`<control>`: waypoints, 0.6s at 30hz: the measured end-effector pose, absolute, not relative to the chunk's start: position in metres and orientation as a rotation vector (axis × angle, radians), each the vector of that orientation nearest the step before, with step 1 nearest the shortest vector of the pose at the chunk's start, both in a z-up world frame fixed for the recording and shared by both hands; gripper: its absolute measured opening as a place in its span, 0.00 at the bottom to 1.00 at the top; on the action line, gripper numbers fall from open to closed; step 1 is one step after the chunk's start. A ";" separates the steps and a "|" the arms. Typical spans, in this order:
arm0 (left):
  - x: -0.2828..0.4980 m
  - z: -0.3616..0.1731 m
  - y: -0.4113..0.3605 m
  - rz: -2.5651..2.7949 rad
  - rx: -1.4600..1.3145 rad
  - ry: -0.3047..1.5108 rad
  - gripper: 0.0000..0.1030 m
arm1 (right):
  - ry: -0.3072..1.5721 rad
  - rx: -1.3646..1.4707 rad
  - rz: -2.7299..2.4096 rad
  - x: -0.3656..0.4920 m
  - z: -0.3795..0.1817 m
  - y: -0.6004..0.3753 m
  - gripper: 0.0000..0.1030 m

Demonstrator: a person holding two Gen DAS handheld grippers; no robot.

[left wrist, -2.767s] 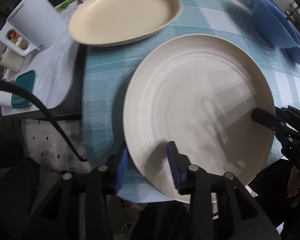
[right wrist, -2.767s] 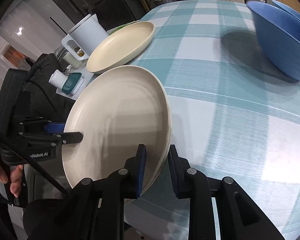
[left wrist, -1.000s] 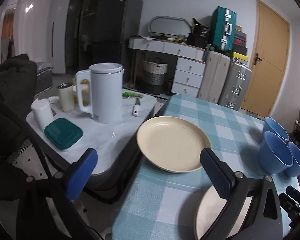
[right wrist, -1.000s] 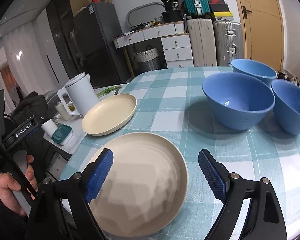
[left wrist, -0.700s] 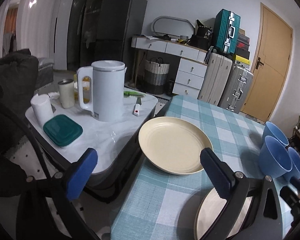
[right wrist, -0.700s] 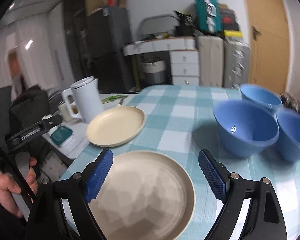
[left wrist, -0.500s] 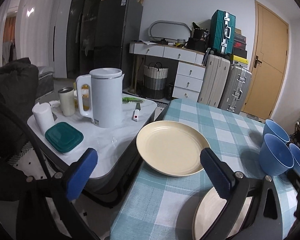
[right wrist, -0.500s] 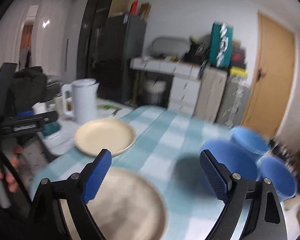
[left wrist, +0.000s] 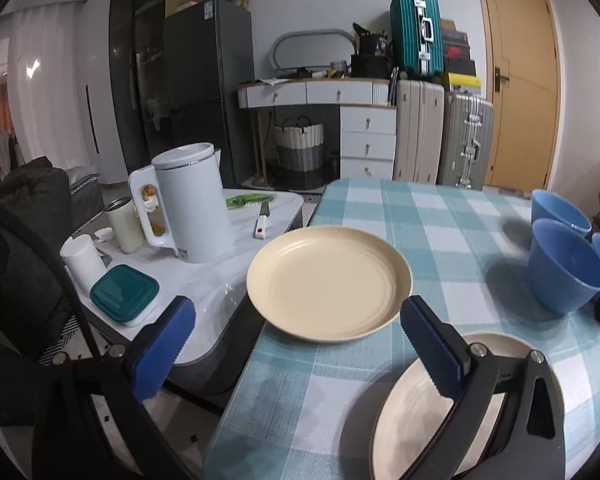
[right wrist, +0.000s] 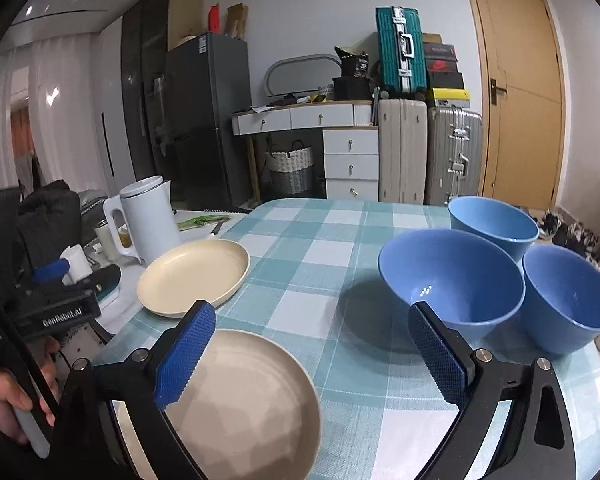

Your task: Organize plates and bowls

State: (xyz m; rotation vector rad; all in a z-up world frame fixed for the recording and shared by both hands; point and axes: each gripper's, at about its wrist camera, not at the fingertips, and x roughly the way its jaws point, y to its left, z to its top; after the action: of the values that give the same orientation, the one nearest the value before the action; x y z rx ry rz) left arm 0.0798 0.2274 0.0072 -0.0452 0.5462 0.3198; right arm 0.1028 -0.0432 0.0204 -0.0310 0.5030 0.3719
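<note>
My right tool point(right wrist: 312, 354) tilted down over the tabletop point(right wrist: 316, 264), jaws wide and just been opening, nothing gripped. Left tool point(left wrist: 296, 346) likewise wide, empty, angled down at the left edge. Off-white plate point(right wrist: 240, 404) flat at the near edge beneath both. Cream plate point(left wrist: 328, 282) at the left edge. Three blue bowls point(right wrist: 452, 280) clustered by the right edge.

Two wrist fisheyes side by side, angled down over the checked table point(left wrist: 440, 216), both sharing plates and bowls.
</note>
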 end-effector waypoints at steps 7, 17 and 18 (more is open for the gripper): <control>0.091 0.016 0.245 0.414 -0.121 0.565 1.00 | 0.492 -0.023 0.376 0.100 0.023 -0.035 0.96; 0.142 0.026 0.290 0.578 -0.217 0.586 1.00 | 0.517 0.017 0.390 0.101 0.021 -0.035 0.96; 0.151 0.018 0.299 0.584 -0.238 0.621 1.00 | 0.515 0.012 0.391 0.101 0.021 -0.035 0.96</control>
State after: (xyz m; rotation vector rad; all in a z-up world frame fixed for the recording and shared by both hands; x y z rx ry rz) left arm 0.1511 0.2988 0.0184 -0.2383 0.6207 0.5845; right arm 0.1007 -0.0347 0.0208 0.0125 0.5147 0.3906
